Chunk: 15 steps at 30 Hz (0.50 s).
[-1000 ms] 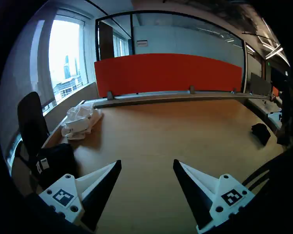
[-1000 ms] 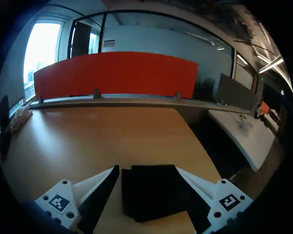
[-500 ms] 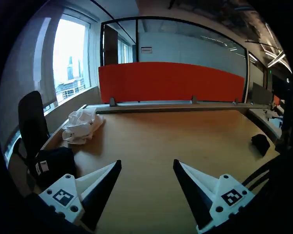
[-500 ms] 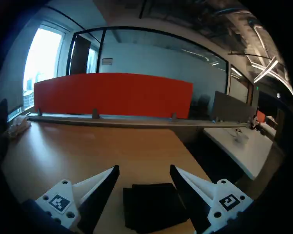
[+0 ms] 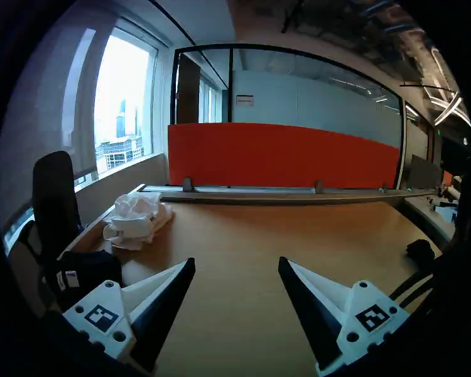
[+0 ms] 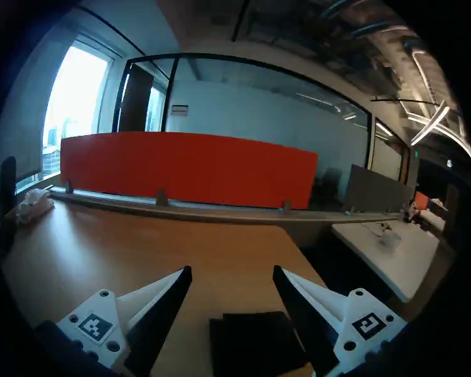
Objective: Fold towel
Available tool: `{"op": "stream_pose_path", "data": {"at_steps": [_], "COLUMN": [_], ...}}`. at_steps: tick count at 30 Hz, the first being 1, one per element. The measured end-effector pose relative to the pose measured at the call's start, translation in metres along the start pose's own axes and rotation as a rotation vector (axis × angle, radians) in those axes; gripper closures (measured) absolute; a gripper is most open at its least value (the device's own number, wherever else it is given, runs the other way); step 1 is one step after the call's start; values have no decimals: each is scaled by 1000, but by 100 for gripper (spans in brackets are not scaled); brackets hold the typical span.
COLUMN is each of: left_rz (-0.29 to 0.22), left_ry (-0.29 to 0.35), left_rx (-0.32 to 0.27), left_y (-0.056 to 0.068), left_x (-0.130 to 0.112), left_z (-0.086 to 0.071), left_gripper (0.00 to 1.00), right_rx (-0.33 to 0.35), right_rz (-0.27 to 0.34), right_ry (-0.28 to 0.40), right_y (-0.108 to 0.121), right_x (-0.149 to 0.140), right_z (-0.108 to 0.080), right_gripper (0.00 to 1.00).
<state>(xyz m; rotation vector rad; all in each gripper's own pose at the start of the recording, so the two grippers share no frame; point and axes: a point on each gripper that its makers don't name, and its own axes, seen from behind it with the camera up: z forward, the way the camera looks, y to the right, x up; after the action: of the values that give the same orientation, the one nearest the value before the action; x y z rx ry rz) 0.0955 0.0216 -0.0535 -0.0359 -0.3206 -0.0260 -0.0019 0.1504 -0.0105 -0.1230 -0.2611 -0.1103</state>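
A folded black towel (image 6: 257, 342) lies on the wooden table (image 6: 141, 251) near its front right corner, just below and between my right gripper's open fingers. The right gripper (image 6: 230, 283) hovers above it, holding nothing. In the left gripper view the same black towel (image 5: 419, 250) is a small dark lump at the far right of the table (image 5: 267, 251). My left gripper (image 5: 235, 273) is open over bare wood. A crumpled heap of white cloth (image 5: 137, 218) sits at the table's left edge; in the right gripper view the white cloth (image 6: 33, 204) is far off at the left.
A red divider panel (image 5: 279, 160) runs along the back of the table. A black office chair (image 5: 53, 195) and a black bag (image 5: 81, 273) stand at the left by the window. A second white desk (image 6: 392, 245) lies to the right across a gap.
Both cameras have tilted upward, so the table and towel sit lower in the views. The black towel has slid toward the bottom of the right gripper view. Both grippers stay open.
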Motion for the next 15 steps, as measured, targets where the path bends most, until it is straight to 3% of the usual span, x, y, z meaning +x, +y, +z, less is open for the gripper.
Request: {"op": "stream_pose_path", "data": {"at_steps": [15], "left_rz": [-21], "left_ry": [77], "left_rx": [-4], "left_y": [-10], "left_x": [33], "left_z": [17], "left_gripper": [1], "right_rx": [76], "right_rz": [22], "right_ry": [71], "right_y": [-62], "right_x": [38], "right_z": [0], "right_gripper": [0]}}
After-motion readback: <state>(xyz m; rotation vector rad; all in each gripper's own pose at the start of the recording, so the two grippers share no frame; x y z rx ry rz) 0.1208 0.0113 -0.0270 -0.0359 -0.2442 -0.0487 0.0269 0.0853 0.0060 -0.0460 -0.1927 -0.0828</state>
